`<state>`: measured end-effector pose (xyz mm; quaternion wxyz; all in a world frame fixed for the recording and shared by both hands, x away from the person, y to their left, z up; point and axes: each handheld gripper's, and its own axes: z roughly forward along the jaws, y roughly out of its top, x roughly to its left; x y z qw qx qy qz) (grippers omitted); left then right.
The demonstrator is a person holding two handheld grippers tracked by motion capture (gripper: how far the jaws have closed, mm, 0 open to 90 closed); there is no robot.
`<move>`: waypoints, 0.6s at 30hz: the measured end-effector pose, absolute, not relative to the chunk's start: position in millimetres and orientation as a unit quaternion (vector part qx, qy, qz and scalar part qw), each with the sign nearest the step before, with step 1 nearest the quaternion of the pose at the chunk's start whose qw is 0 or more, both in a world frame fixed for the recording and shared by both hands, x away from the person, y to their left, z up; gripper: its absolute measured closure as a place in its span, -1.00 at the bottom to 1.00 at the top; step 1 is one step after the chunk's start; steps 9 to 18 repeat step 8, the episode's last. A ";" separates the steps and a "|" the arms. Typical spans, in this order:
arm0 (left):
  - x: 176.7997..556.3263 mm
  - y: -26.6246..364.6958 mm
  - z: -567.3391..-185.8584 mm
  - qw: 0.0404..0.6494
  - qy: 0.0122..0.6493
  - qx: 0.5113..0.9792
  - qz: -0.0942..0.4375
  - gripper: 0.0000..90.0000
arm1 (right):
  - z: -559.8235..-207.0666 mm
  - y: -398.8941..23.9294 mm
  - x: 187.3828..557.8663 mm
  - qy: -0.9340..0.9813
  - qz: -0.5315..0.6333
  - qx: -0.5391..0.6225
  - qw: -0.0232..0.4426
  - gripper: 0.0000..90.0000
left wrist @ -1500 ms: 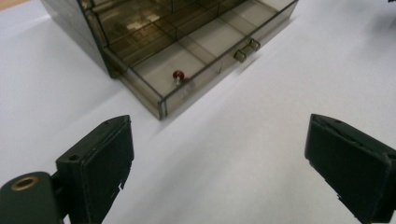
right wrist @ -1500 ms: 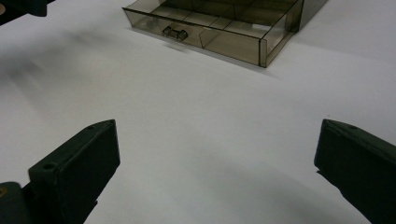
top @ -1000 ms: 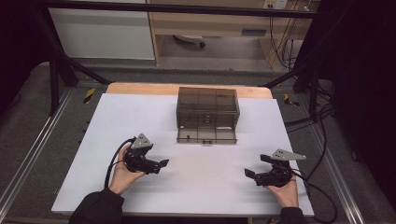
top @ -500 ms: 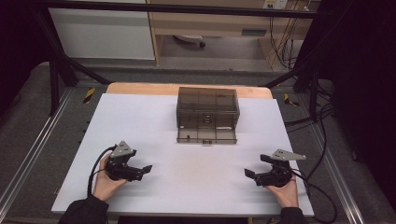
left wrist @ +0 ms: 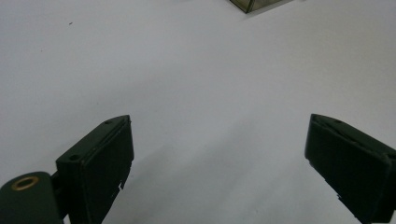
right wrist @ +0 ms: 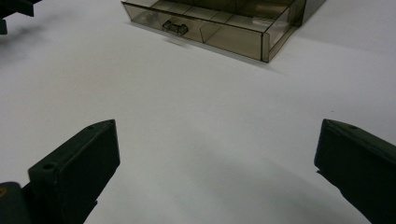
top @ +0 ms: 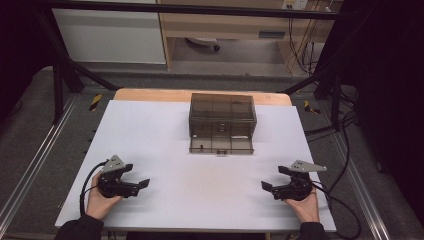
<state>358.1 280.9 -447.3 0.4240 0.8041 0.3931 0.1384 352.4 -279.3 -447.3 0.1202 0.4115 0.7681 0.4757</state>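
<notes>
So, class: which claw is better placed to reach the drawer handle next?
Probably the right claw: open, and the drawer handle lies ahead in its view. The left claw, also open, faces mostly bare table.

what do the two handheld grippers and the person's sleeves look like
Both the left gripper and the right gripper are black with two flat, blocky jaws, a grey three-cornered plate on top and a trailing black cable. The sleeves are dark.
</notes>
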 end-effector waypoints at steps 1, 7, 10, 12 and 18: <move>357.2 281.1 -448.2 0.423 0.391 0.806 0.139 -0.82 | -447.3 -279.3 352.4 0.768 0.476 0.411 0.121 -0.99; 355.2 280.8 -449.6 0.422 0.386 0.809 0.137 -0.82 | -447.3 -279.0 352.5 0.768 0.476 0.411 0.119 -0.99; 355.2 281.2 -449.6 0.422 0.387 0.808 0.137 -0.82 | -447.3 -279.0 352.5 0.768 0.476 0.411 0.119 -0.99; 355.2 281.2 -449.6 0.422 0.387 0.808 0.137 -0.82 | -447.3 -279.0 352.5 0.768 0.476 0.411 0.119 -0.99; 355.2 281.2 -449.6 0.422 0.387 0.808 0.137 -0.82 | -447.3 -279.0 352.5 0.768 0.476 0.411 0.119 -0.99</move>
